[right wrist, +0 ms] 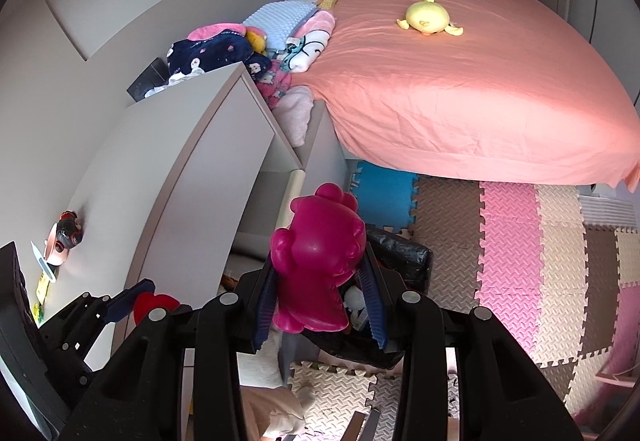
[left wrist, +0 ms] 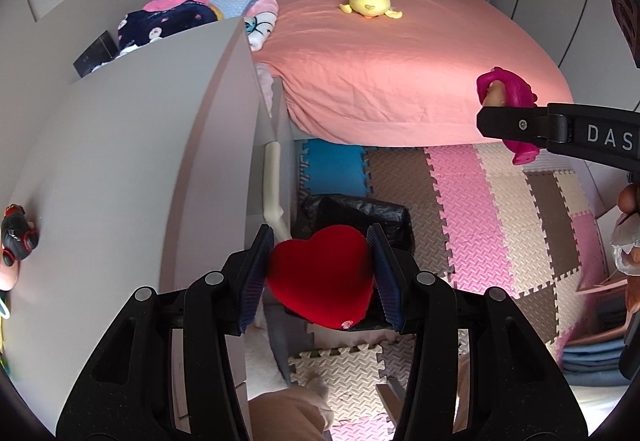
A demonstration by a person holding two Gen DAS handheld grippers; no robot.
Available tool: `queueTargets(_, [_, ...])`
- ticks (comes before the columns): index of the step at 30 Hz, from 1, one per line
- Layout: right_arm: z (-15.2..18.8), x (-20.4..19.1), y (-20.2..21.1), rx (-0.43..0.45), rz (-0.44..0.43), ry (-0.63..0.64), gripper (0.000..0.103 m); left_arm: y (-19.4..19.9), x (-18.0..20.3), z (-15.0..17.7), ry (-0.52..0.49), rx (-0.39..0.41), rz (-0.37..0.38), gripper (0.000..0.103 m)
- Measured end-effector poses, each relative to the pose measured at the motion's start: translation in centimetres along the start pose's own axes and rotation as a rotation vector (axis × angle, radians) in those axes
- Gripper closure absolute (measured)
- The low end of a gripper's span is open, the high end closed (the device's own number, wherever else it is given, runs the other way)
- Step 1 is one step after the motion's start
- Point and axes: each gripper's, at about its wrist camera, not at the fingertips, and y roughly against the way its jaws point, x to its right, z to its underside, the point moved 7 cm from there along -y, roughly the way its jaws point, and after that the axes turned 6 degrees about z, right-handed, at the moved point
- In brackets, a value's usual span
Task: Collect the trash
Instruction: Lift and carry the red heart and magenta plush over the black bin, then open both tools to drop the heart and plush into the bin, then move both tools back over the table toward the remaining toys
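My left gripper (left wrist: 320, 247) is shut on a red plush heart (left wrist: 320, 275) and holds it above a black trash bag (left wrist: 360, 217) on the floor beside the desk. My right gripper (right wrist: 320, 273) is shut on a magenta plastic toy figure (right wrist: 320, 261), also over the black bag (right wrist: 404, 255), which holds small items. The heart (right wrist: 154, 305) and left gripper show at the lower left of the right wrist view. The magenta toy (left wrist: 508, 97) and right gripper show at the right of the left wrist view.
A grey desk (left wrist: 128, 161) stands on the left with a small toy car (left wrist: 16, 237) on it. A bed with a pink sheet (left wrist: 400, 69) and a yellow plush (left wrist: 370, 3) lies ahead. Foam puzzle mats (left wrist: 480, 225) cover the floor. Folded clothes (left wrist: 592, 361) lie at right.
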Motion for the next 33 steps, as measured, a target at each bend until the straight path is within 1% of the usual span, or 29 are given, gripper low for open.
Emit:
queueTargets(4, [-0.1, 0.0, -0.3, -0.005, 0.007, 0.008, 0.063, -0.5, 0.4, 0.0, 0.001, -0.015, 0.004, 0.055])
queueTargets(5, [-0.1, -0.1, -0.5, -0.007, 0.007, 0.006, 0.063, -0.6, 0.4, 0.0, 0.000, -0.019, 0.005, 0.053])
queueTargets(6, [-0.2, 0.0, -0.5, -0.008, 0.009, -0.002, 0.052, -0.7, 0.4, 0.0, -0.003, -0.025, 0.001, 0.033])
queueTargets(7, [-0.1, -0.1, -0.6, -0.007, 0.013, -0.015, 0.037, -0.5, 0.3, 0.0, -0.003, -0.018, -0.020, 0.014])
queueTargets(8, [-0.3, 0.2, -0.5, 0.003, 0.020, -0.040, 0.004, -0.2, 0.0, -0.2, -0.001, 0.008, -0.054, 0.006])
queueTargets(9, [-0.6, 0.6, -0.3, 0.027, 0.046, -0.065, 0.003, 0.2, -0.5, -0.4, 0.000, 0.038, -0.099, 0.006])
queueTargets(10, [-0.8, 1.1, -0.1, 0.051, 0.081, -0.082, 0.003, 0.3, -0.8, -0.5, 0.002, 0.042, -0.127, 0.006])
queueTargets(11, [-1.1, 1.6, 0.0, 0.067, 0.114, -0.092, 0.003, 0.3, -1.0, -0.5, 0.003, 0.036, -0.135, 0.006])
queueTargets(14, [-1.2, 2.5, -0.1, 0.067, 0.133, -0.119, 0.003, 0.3, -1.6, -0.4, 0.021, 0.027, -0.115, 0.006])
queueTargets(18, [-1.1, 2.7, -0.3, 0.063, 0.130, -0.129, 0.003, 0.1, -2.4, -0.3, 0.064, 0.020, -0.084, 0.006])
queueTargets(23, [-0.7, 1.7, -0.6, 0.052, 0.119, -0.114, 0.003, 0.2, -3.0, 0.1, 0.103, 0.025, -0.047, 0.006])
queueTargets(25, [-0.6, 1.3, -0.6, 0.051, 0.112, -0.111, 0.003, 0.5, -3.5, 0.3, 0.114, 0.030, -0.045, 0.006])
queueTargets(28, [-0.7, 0.2, -0.6, 0.056, 0.106, -0.094, 0.003, 1.1, -4.3, 0.6, 0.123, 0.040, -0.046, 0.006])
queueTargets(33, [-0.9, -2.9, -0.1, 0.073, 0.056, -0.066, 0.003, 2.7, -6.0, 1.0, 0.148, 0.067, -0.045, 0.006])
